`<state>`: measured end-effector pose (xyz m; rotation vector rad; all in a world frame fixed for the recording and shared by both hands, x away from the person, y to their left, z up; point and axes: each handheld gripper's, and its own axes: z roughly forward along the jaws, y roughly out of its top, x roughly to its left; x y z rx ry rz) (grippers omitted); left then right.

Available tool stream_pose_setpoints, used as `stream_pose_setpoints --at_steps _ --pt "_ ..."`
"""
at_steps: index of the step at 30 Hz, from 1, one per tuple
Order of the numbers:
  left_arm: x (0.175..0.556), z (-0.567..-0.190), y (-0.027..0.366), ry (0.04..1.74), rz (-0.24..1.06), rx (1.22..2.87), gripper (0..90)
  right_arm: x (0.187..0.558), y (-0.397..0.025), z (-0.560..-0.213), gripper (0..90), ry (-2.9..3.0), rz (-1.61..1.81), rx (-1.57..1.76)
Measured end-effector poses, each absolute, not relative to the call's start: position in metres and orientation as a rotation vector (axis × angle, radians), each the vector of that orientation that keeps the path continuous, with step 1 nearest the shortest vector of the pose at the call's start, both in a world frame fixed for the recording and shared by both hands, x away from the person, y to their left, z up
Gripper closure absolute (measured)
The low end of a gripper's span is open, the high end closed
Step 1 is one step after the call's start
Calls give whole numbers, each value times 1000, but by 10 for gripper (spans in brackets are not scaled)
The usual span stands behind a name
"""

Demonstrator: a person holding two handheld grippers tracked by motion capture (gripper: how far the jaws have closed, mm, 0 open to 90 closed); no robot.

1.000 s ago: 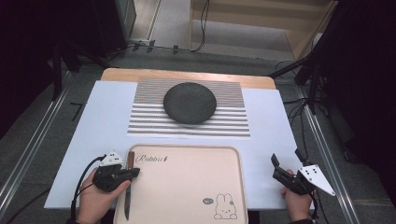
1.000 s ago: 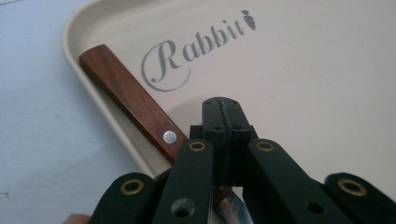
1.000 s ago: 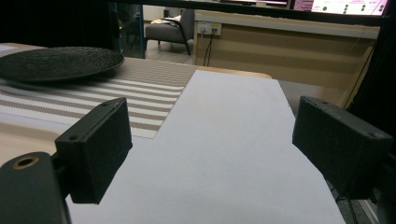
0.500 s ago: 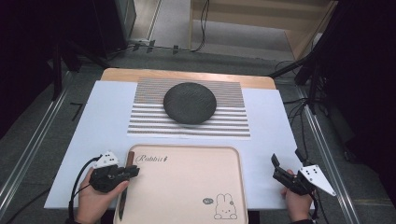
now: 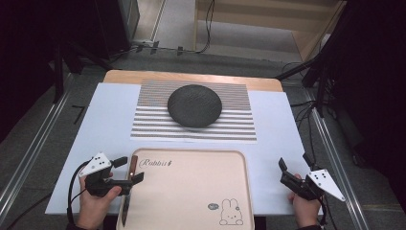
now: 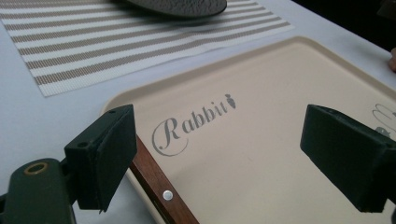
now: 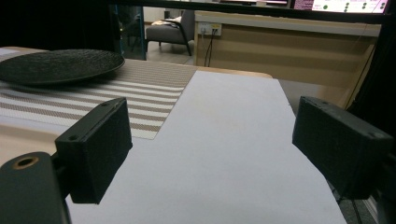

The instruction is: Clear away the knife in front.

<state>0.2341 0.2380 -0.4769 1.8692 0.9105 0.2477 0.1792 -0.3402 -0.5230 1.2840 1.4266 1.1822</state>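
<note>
- The left gripper (image 5: 125, 170) hovered at the near left corner of the cream tray (image 5: 191, 191), its jaws spread wide and empty, one to either side of the knife (image 5: 128, 191).
- The knife lay along the tray's left edge, its wooden handle (image 6: 159, 186) pointing away from the person and its blade toward the table's near edge; in the left gripper view the handle ran just beside one jaw, apparently not touching it.
- That straddling pose suggested the gripper was lined up to close on the handle, though no grip had been made.
- The right gripper (image 5: 293, 168) sat well apart, over the white cloth (image 7: 224, 140) to the right of the tray, jaws likewise released and holding nothing, likely parked out of the way.
- A dark round plate (image 5: 194, 105) rested on the striped placemat (image 5: 239, 129) beyond the tray, probably a place setting for the knife to join.
- The tray was otherwise bare, printed with "Rabbit" lettering (image 6: 194, 123) and a rabbit drawing.
</note>
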Motion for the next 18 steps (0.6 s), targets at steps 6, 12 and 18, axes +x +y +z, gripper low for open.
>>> stream_pose_setpoints --at_steps 6,12,18 --pt "233 -474 246 926 276 1841 0 179 -340 -523 102 1428 1183 1283" --pt "235 -473 255 944 310 1821 0 179 -340 -523 102 1426 1184 1284" --pt "238 -472 266 975 345 1811 0 179 -340 -523 102 1426 1187 1282"
